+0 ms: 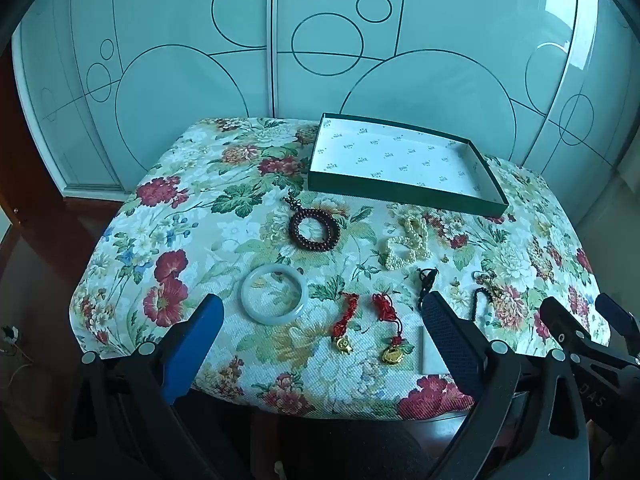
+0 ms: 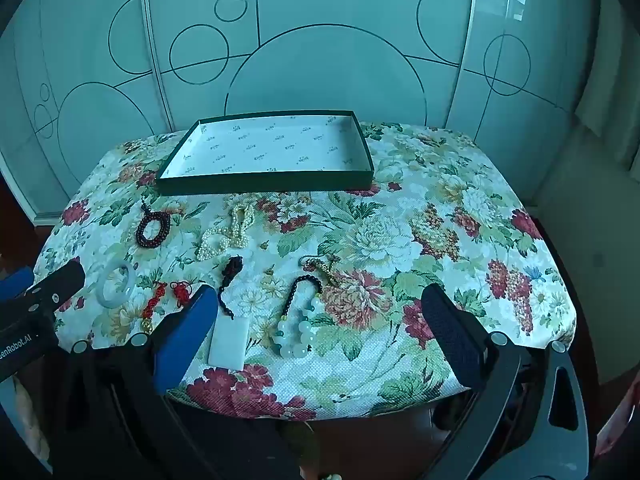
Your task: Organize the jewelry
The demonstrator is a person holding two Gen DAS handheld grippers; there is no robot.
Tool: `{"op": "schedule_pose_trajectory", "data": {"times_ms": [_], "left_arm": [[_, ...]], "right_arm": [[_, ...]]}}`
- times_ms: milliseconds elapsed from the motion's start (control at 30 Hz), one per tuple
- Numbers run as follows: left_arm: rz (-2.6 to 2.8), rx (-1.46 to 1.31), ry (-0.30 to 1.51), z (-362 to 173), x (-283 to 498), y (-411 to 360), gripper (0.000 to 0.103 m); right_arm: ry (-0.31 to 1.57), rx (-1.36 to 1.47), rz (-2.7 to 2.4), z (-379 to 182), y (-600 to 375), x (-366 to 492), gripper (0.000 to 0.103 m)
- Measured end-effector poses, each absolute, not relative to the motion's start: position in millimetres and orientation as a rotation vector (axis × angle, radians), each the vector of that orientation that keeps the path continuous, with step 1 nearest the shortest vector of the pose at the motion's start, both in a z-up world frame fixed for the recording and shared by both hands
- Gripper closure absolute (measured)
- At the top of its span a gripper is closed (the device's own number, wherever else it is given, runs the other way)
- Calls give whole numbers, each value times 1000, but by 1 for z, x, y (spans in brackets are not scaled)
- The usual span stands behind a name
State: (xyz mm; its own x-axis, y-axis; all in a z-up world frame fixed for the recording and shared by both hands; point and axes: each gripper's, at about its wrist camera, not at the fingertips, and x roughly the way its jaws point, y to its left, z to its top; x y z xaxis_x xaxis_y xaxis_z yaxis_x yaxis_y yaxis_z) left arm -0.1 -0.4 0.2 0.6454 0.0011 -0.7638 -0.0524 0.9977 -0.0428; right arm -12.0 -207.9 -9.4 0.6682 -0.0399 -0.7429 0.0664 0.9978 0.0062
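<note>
An empty green box (image 1: 404, 192) (image 2: 264, 184) with a white printed lining sits at the back of the floral table. In front of it lie a dark red bead bracelet (image 1: 314, 228) (image 2: 154, 226), a pearl necklace (image 1: 406, 244) (image 2: 226, 232), a pale jade bangle (image 1: 274, 294) (image 2: 116, 284) and two red-knot gold charms (image 1: 344, 326) (image 1: 390, 334). The right wrist view also shows a white rectangular pendant (image 2: 230, 340) on a black cord and a jade bead bracelet (image 2: 298, 320). My left gripper (image 1: 320, 328) hangs open above the charms. My right gripper (image 2: 320, 320) hangs open above the jade beads.
A small gold-toned piece (image 2: 320, 266) lies beyond the jade beads. The flowered cloth (image 2: 440, 240) covers the whole table, bare on its right half. Frosted sliding doors (image 1: 240, 60) stand behind. The two grippers hover side by side at the table's near edge.
</note>
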Motion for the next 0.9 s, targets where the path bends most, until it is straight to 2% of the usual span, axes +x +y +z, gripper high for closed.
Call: {"op": "schedule_pose_trajectory", "data": {"times_ms": [900], "left_arm": [[22,-61,881,-4,-3,-5,4]], "right_arm": [[839,33,-60,-12,-208,-12,2]]}}
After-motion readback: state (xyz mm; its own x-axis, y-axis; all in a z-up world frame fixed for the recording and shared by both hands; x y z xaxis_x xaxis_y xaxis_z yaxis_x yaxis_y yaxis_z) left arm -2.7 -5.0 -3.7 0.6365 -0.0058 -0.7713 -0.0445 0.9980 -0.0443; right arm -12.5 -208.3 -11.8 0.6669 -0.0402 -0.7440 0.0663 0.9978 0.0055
